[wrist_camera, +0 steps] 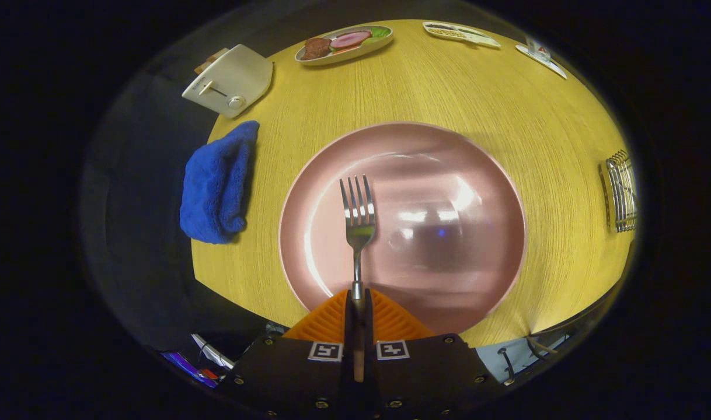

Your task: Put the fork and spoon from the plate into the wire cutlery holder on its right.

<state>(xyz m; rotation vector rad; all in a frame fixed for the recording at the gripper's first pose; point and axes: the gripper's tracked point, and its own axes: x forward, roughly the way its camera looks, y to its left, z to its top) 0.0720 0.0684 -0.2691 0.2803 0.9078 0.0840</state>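
Seen from the gripper camera above a round yellow wooden table point(449, 93), with the pink plate point(402, 175) at its middle as the reference point: a white toaster point(230, 81) sat far off to the plate's upper left at the table's edge, and a crumpled blue cloth point(215, 186) lay just left of the plate, partly overhanging the edge. The gripper point(357, 300) was clamped on the handle of the fork point(358, 216), both fingers pressed against it, the tines pointing forward over the left half of the plate; whether the fork touched the plate could not be told. Beyond the plate, at the table's far side, sat an oval dish of sliced meat and greens point(344, 44), with a small tray point(460, 33) to its right. The wire cutlery holder point(621, 192) stood well apart to the plate's right, near the table's edge.
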